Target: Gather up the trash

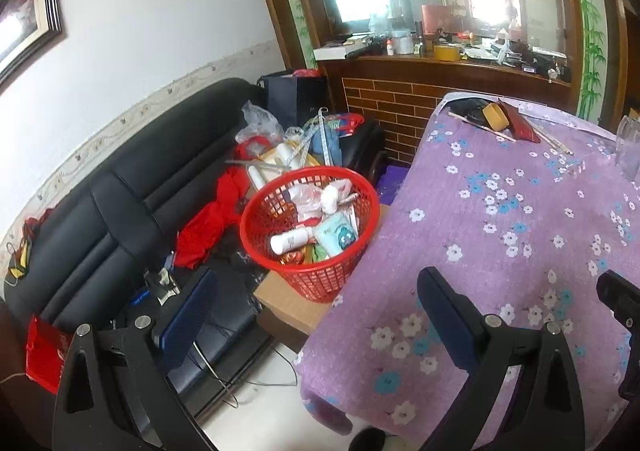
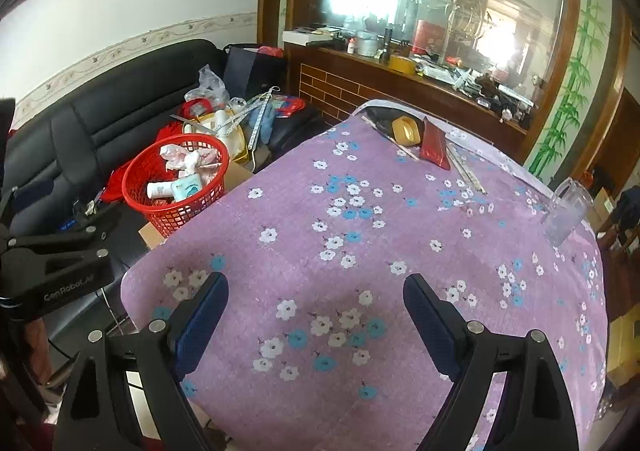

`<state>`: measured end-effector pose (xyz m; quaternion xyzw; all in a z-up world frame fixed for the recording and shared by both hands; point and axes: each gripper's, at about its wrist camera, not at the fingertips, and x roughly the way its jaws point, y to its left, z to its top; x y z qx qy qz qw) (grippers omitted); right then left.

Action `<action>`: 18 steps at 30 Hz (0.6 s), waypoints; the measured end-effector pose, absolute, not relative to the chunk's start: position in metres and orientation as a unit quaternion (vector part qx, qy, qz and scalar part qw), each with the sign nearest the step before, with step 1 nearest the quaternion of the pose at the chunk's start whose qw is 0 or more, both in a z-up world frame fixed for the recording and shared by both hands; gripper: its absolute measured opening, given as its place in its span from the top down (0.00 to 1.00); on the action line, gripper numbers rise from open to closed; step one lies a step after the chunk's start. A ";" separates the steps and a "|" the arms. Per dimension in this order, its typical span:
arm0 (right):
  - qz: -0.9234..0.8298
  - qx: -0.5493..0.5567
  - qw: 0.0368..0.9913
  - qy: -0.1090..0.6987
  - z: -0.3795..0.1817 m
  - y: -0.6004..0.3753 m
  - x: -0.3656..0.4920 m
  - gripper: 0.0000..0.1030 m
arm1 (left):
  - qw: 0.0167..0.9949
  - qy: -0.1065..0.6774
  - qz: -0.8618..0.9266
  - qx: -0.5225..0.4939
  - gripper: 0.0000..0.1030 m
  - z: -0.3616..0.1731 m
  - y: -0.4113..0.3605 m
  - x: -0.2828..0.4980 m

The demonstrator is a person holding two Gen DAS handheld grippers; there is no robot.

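Note:
A red mesh basket (image 1: 362, 251) (image 2: 138, 197) stands on a cardboard box beside the table, holding a white bottle (image 1: 289, 240), a pale tissue pack (image 1: 337, 236) and crumpled wrappers. My left gripper (image 1: 316, 295) hangs open above the gap between sofa and table, nothing between its fingers. My right gripper (image 2: 316, 301) is open over the near part of the purple flowered tablecloth (image 2: 400, 219), empty. The left gripper's body shows at the left edge of the right wrist view.
At the table's far end lie a yellow tape roll (image 2: 406, 130), a red pouch (image 2: 435, 145) and thin sticks (image 2: 466, 167). A clear plastic jug (image 2: 568, 211) stands at the right edge. A cluttered black sofa (image 1: 120, 203) lies left; a wooden counter stands behind.

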<state>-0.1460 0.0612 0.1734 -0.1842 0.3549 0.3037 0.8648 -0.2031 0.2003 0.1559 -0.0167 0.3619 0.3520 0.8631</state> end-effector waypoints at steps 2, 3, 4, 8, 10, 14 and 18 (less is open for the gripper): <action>0.302 -0.183 0.866 0.353 0.175 0.062 -0.146 0.11 | 0.864 0.363 0.349 -0.017 0.04 0.156 0.202 -0.202; 0.302 -0.182 0.867 0.352 0.176 0.063 -0.146 0.11 | 0.864 0.362 0.350 -0.017 0.04 0.156 0.203 -0.202; 0.301 -0.182 0.868 0.351 0.177 0.064 -0.146 0.11 | 0.864 0.361 0.351 -0.018 0.04 0.157 0.204 -0.202; 0.302 -0.183 0.867 0.350 0.177 0.068 -0.147 0.11 | 0.864 0.361 0.351 -0.016 0.04 0.158 0.208 -0.202; 0.303 -0.183 0.866 0.352 0.176 0.071 -0.148 0.10 | 0.864 0.361 0.351 -0.013 0.04 0.158 0.209 -0.203; 0.303 -0.186 0.864 0.356 0.173 0.076 -0.150 0.10 | 0.864 0.363 0.350 -0.008 0.04 0.156 0.212 -0.204; 0.303 -0.188 0.862 0.359 0.170 0.080 -0.152 0.10 | 0.863 0.365 0.349 -0.008 0.04 0.154 0.216 -0.206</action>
